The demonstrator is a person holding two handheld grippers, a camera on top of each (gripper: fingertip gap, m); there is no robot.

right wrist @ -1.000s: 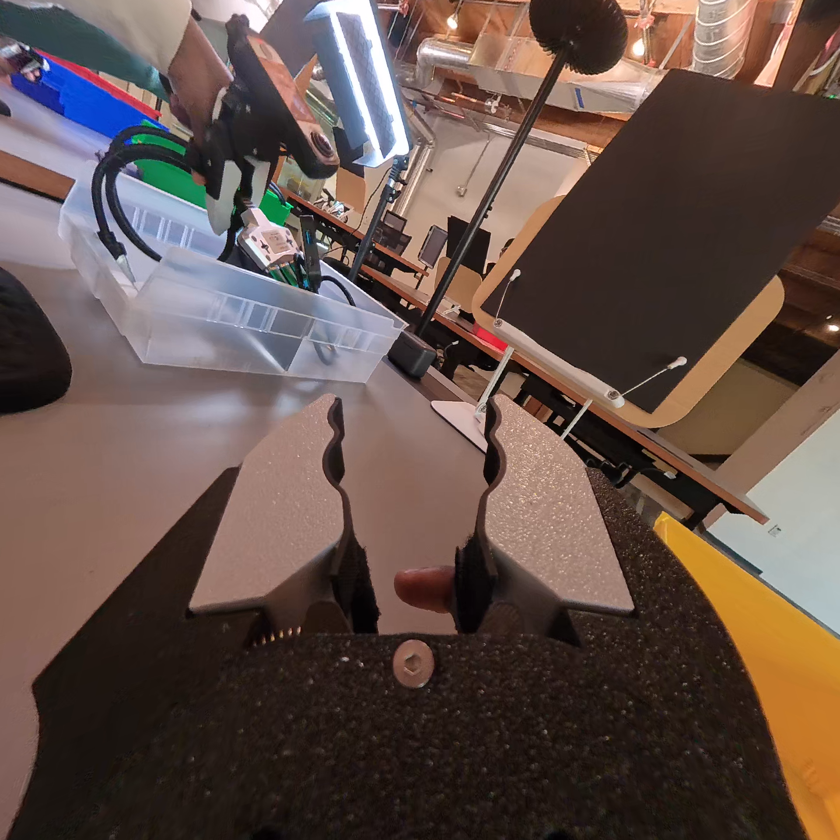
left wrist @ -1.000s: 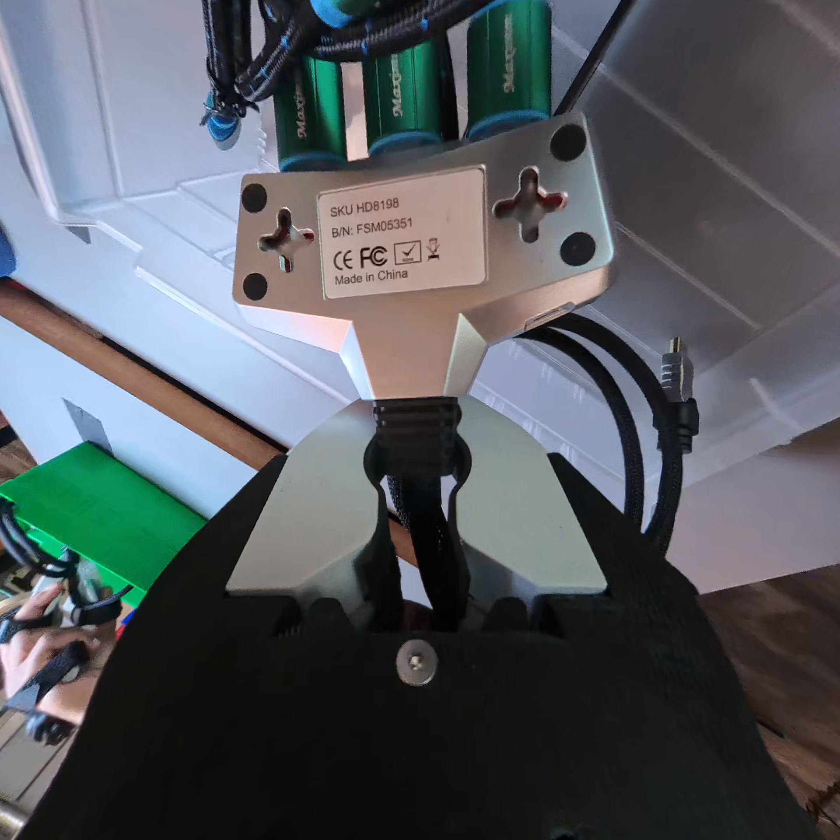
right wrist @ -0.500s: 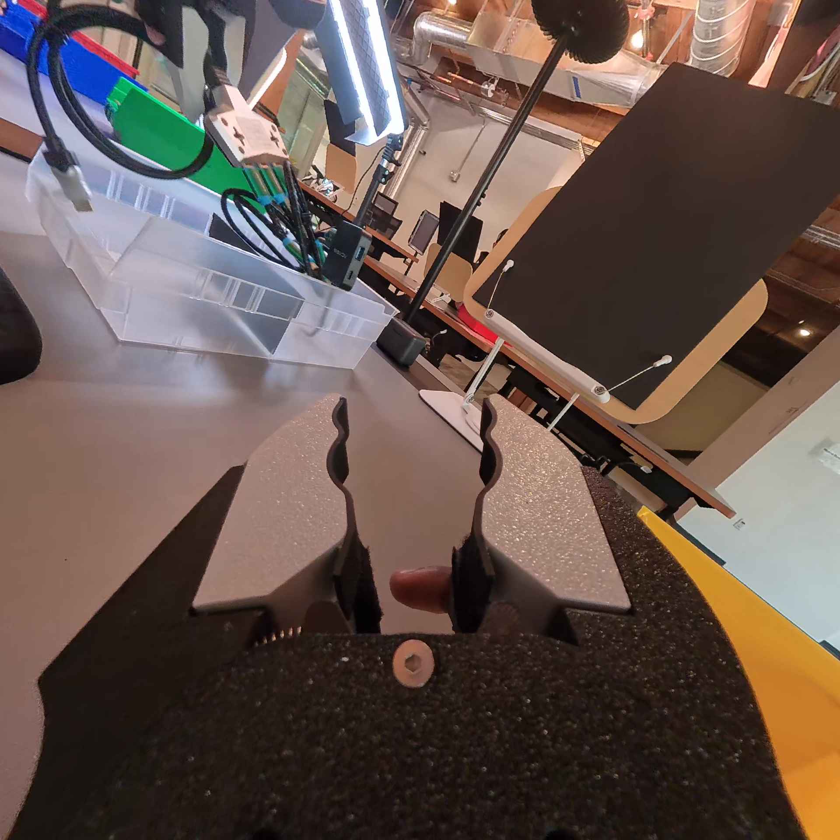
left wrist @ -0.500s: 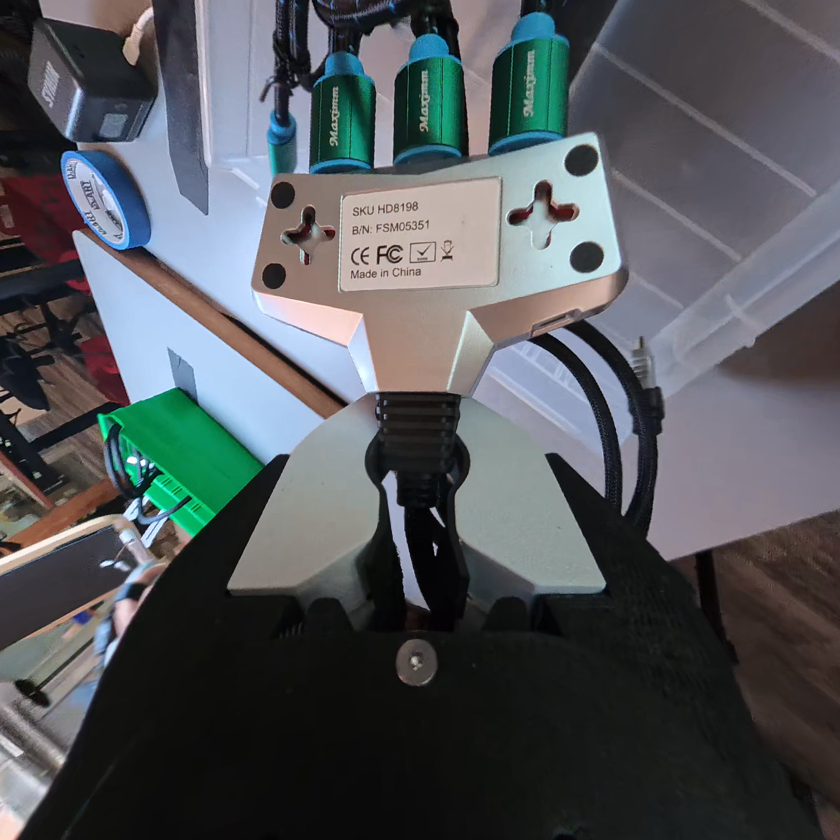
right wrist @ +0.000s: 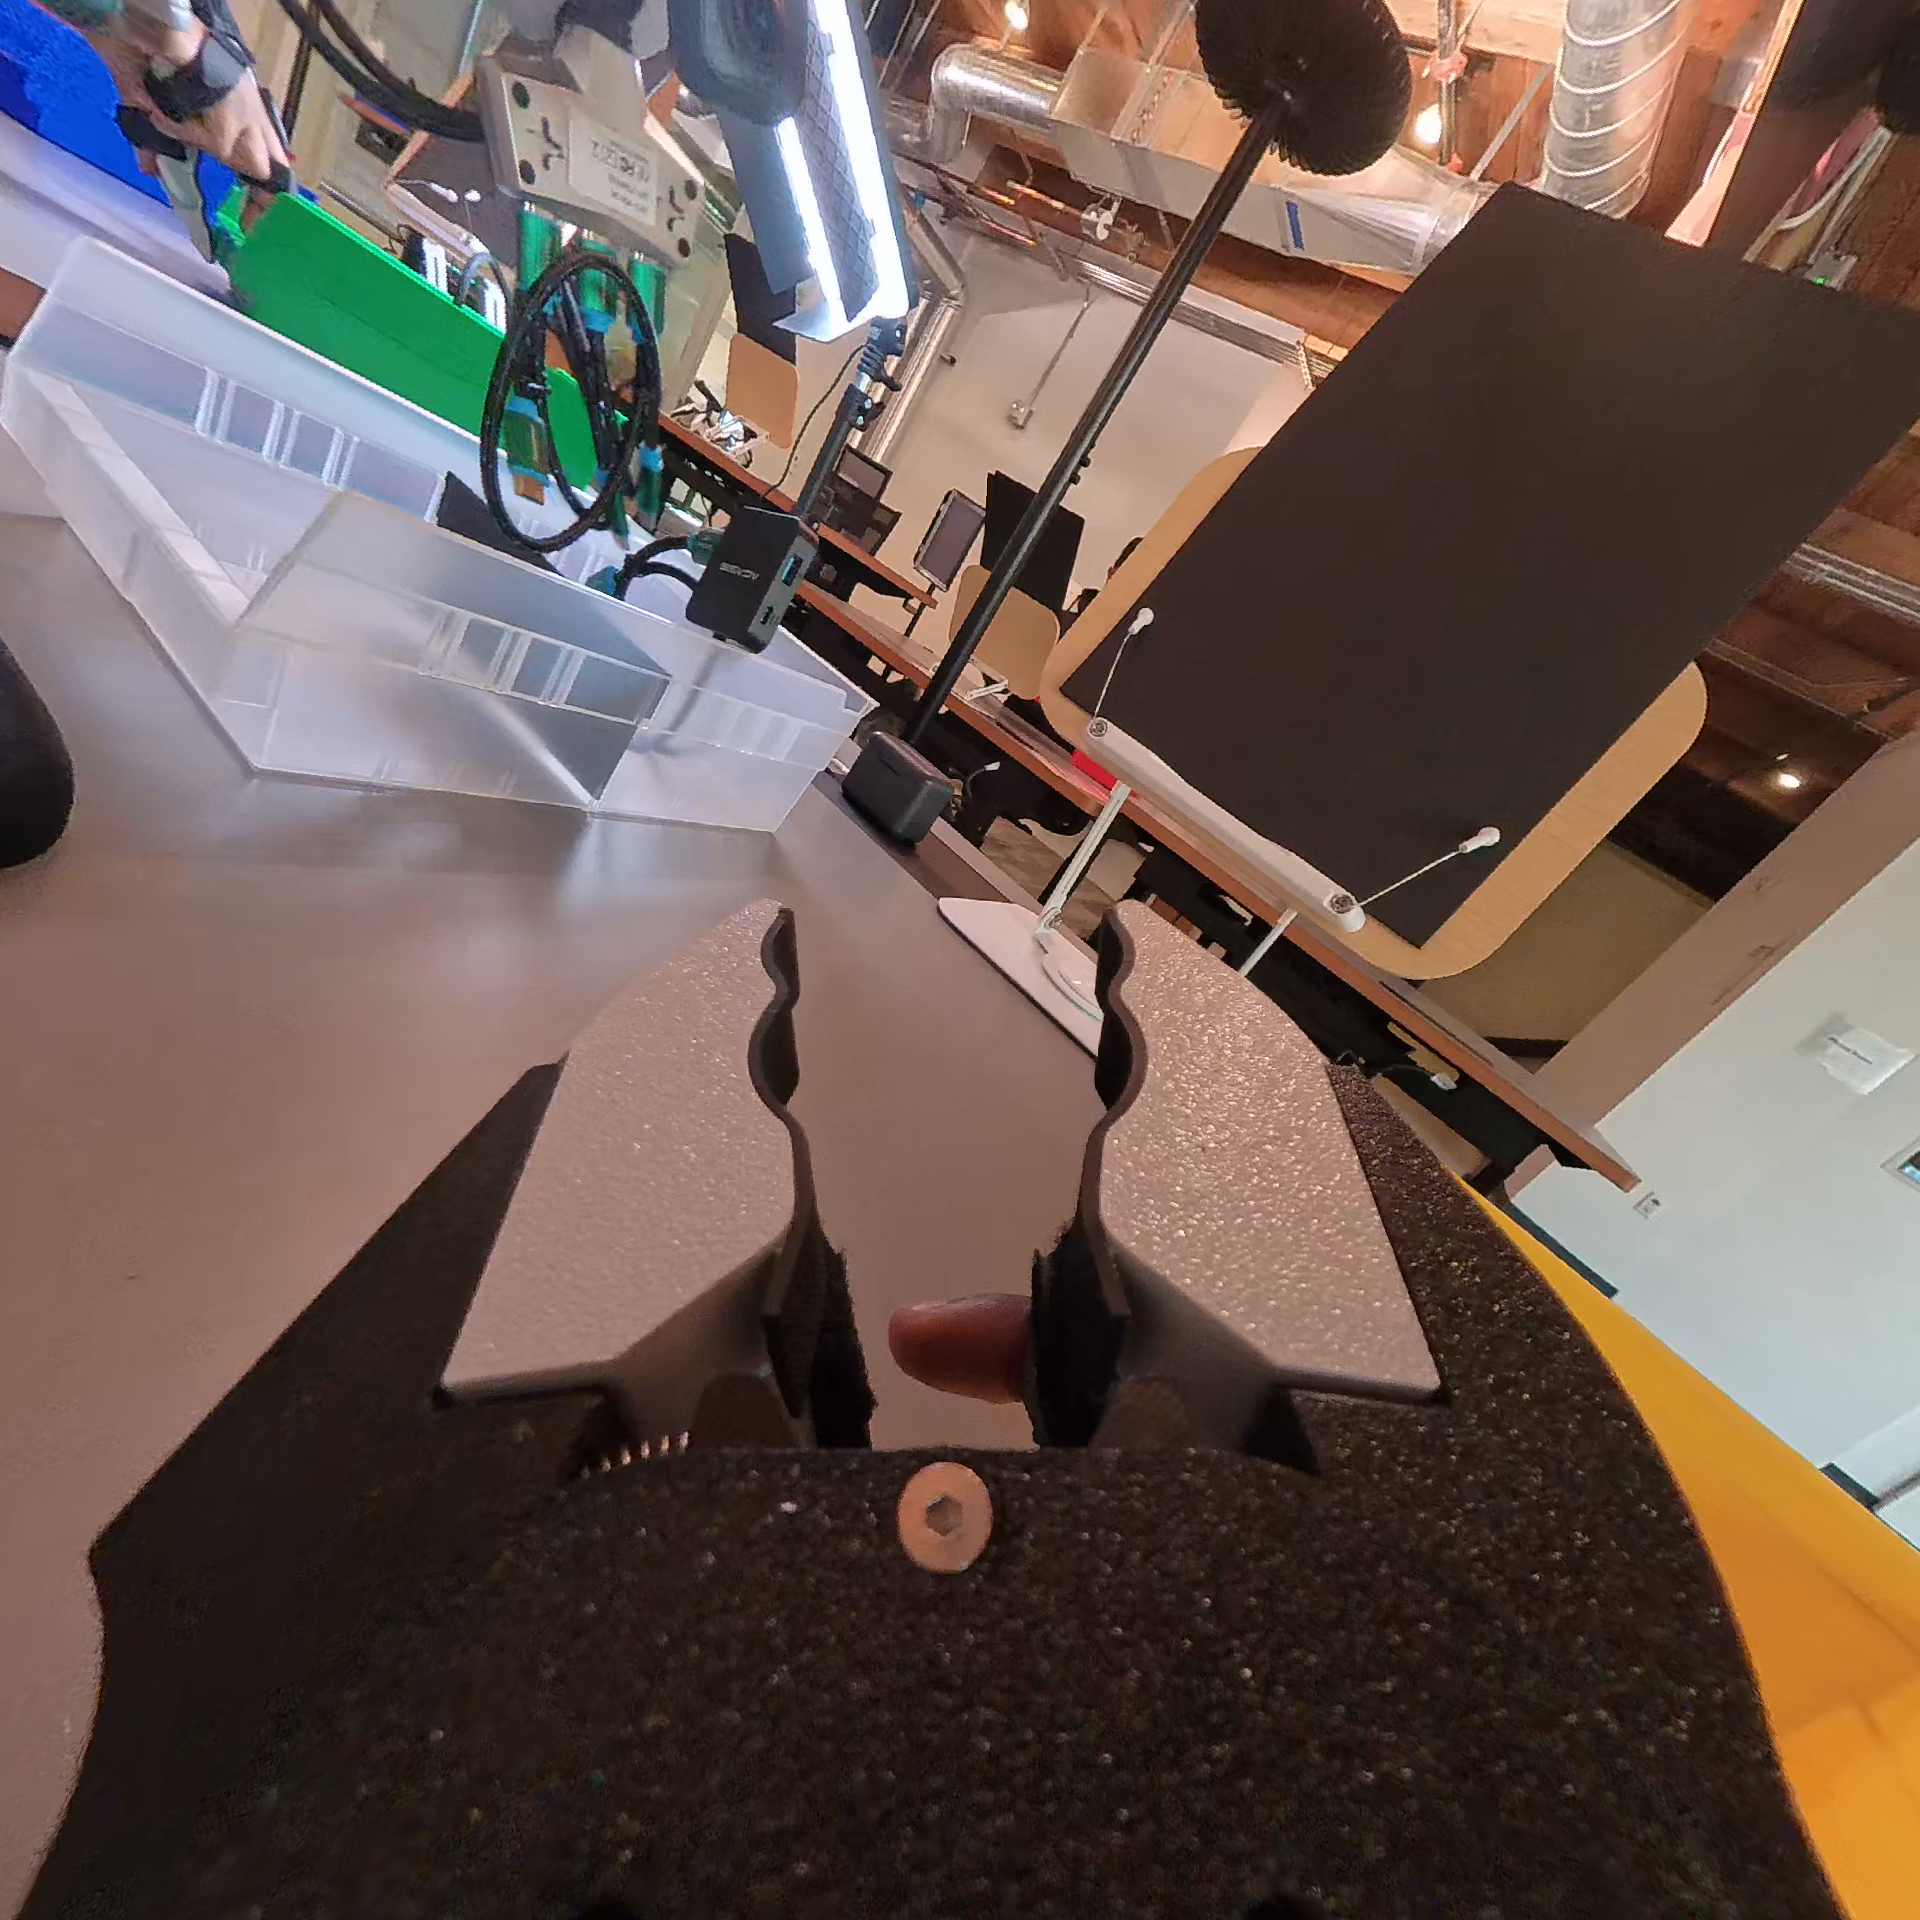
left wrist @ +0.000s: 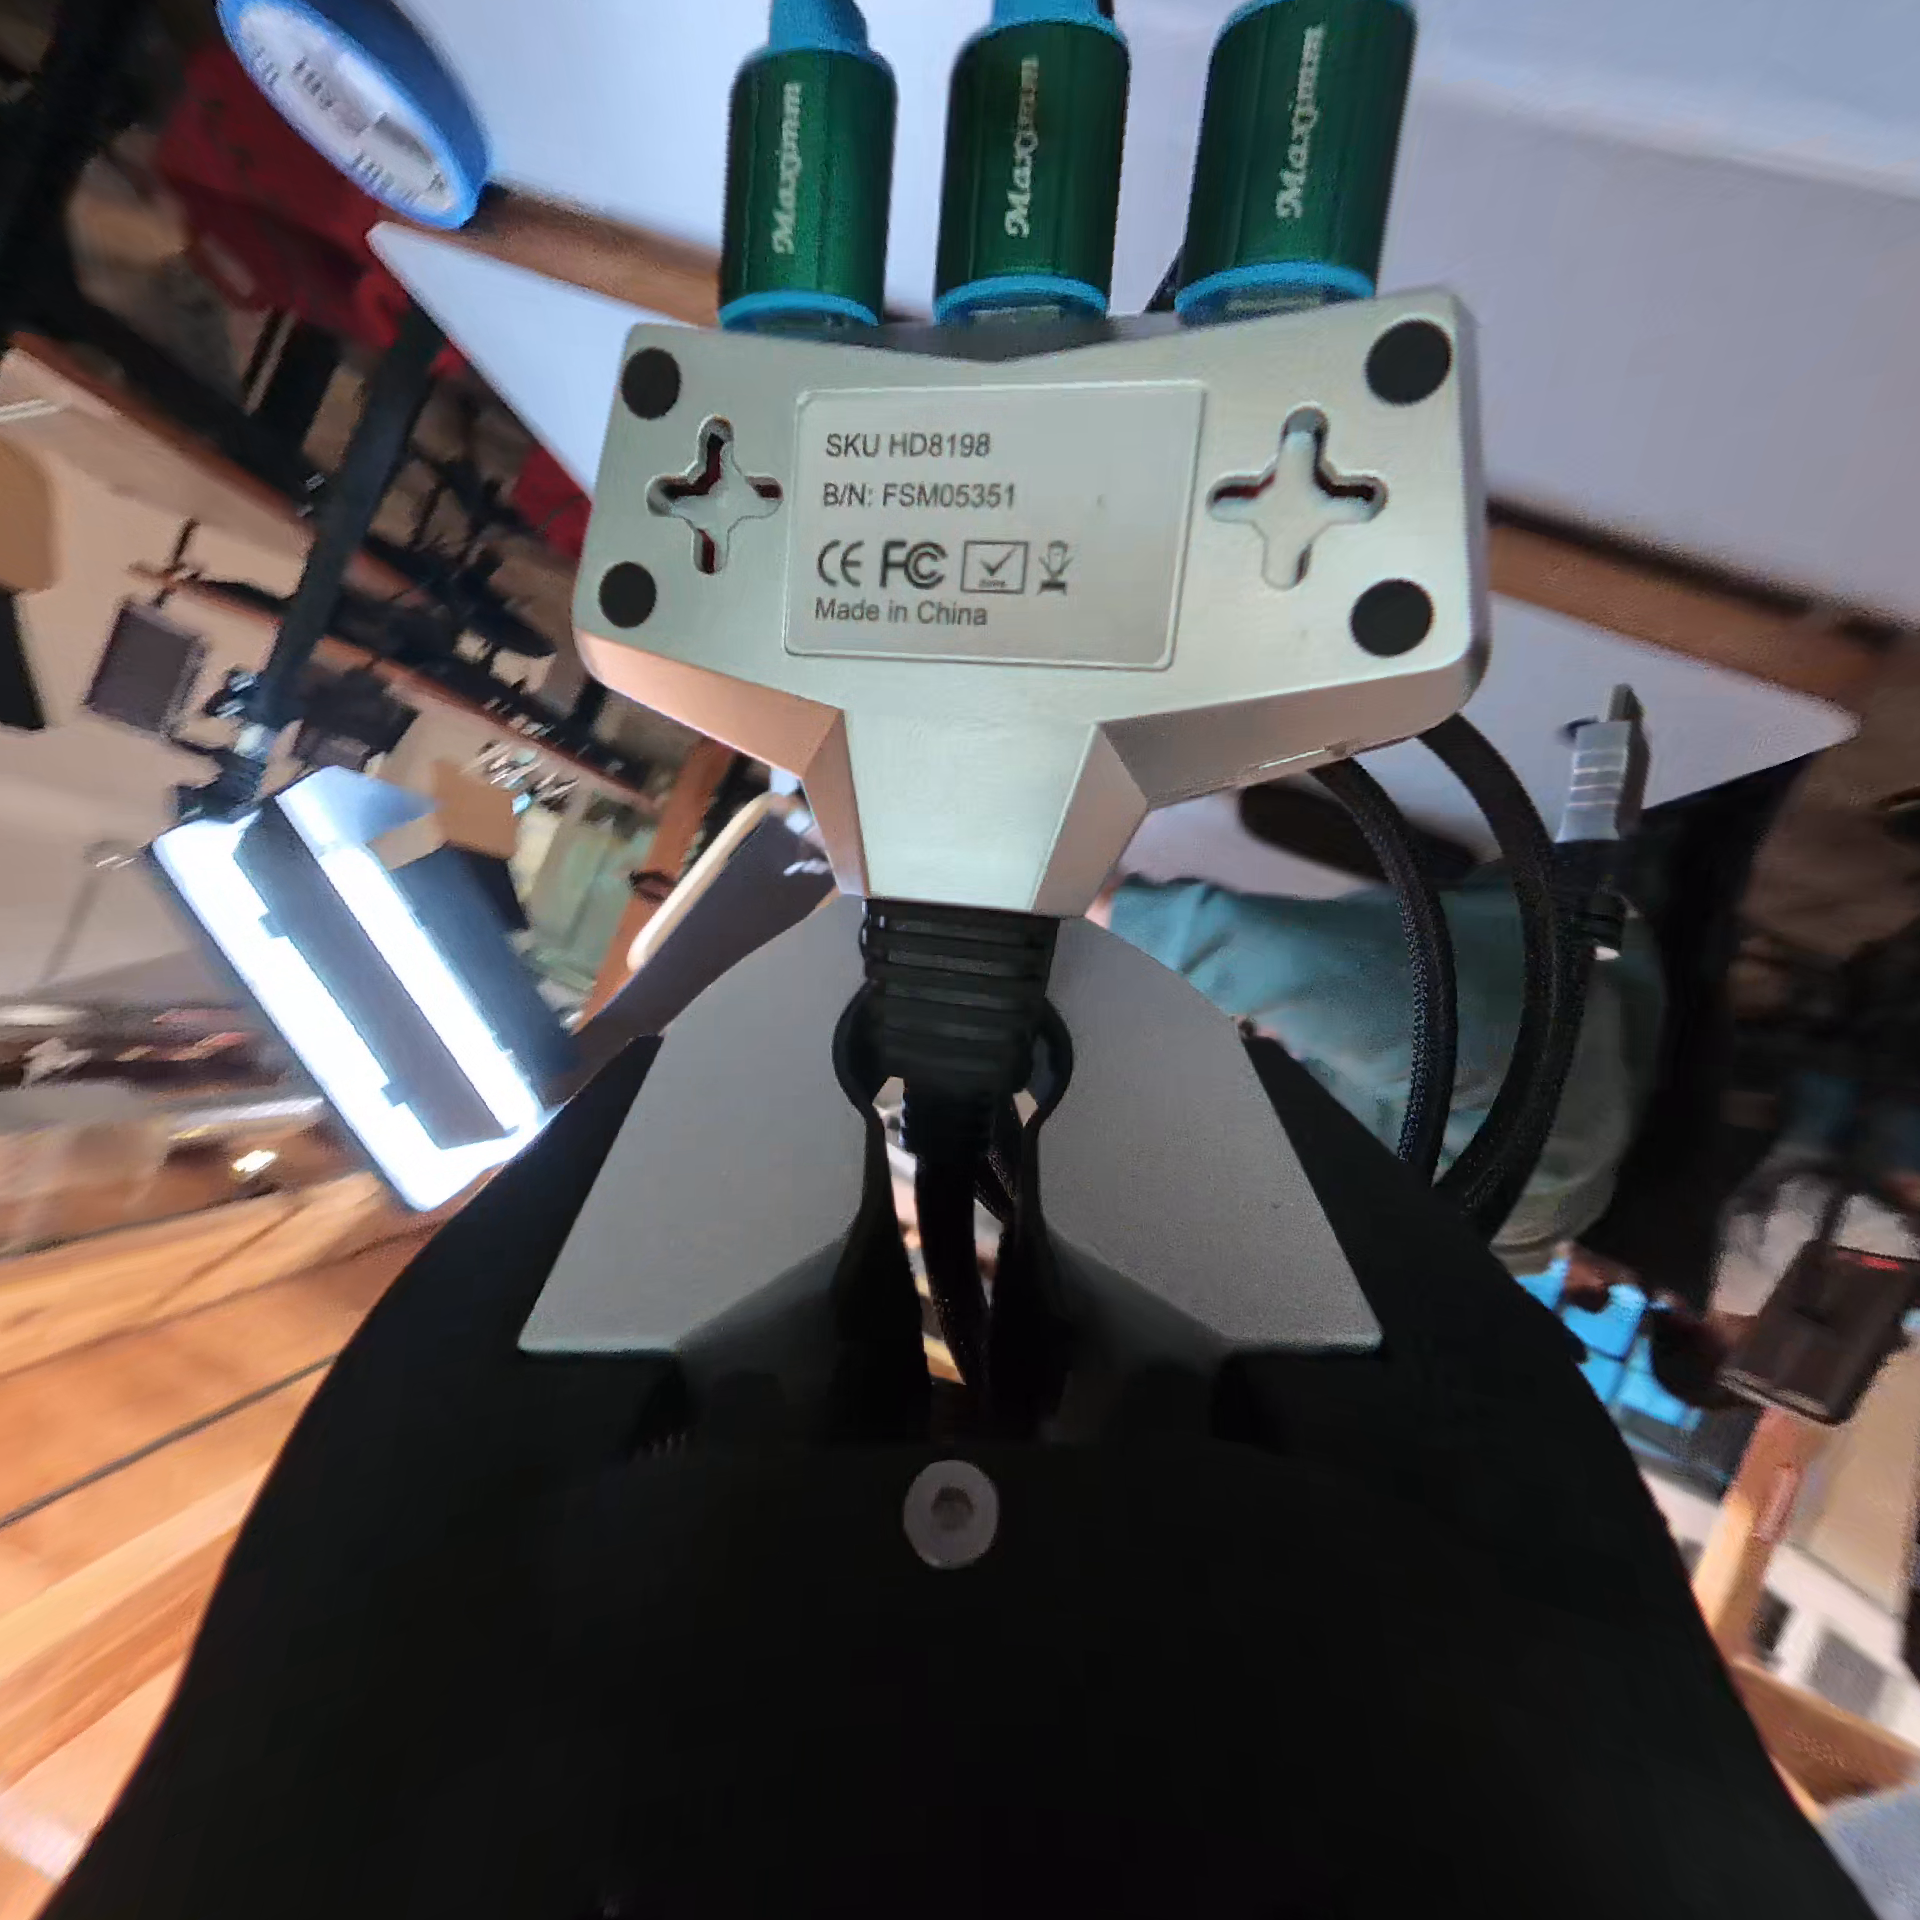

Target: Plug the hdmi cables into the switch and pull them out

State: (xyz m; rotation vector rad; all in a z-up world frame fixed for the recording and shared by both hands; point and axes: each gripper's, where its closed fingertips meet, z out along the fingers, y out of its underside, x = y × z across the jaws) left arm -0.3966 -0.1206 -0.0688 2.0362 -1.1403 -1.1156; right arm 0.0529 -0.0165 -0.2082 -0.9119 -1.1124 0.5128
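In the left wrist view my left gripper [left wrist: 954,987] is shut on the black ribbed cable collar [left wrist: 954,961] of the silver hdmi switch [left wrist: 1029,582]. The switch is held up, label side toward me. Three green hdmi plugs [left wrist: 1029,177] sit in its far ports. A black braided cable [left wrist: 1455,987] loops to the right and ends in a loose silver plug [left wrist: 1600,769]. In the right wrist view the switch [right wrist: 592,156] hangs high at upper left, its cables [right wrist: 571,416] dangling over the clear bin [right wrist: 312,644]. My right gripper [right wrist: 945,997] is open and empty, low over the grey table [right wrist: 312,987].
A black adapter [right wrist: 753,577] hangs at the bin's far rim. A light stand base [right wrist: 899,795] and a white stand foot [right wrist: 1023,951] sit at the table's far edge. A green bin [right wrist: 364,312] lies behind. A dark object [right wrist: 26,769] is at the left edge.
My left gripper has lifted the switch and its cables up away from the clear bin and turned, so the room now shows behind it. The right gripper stays open and barely moves.
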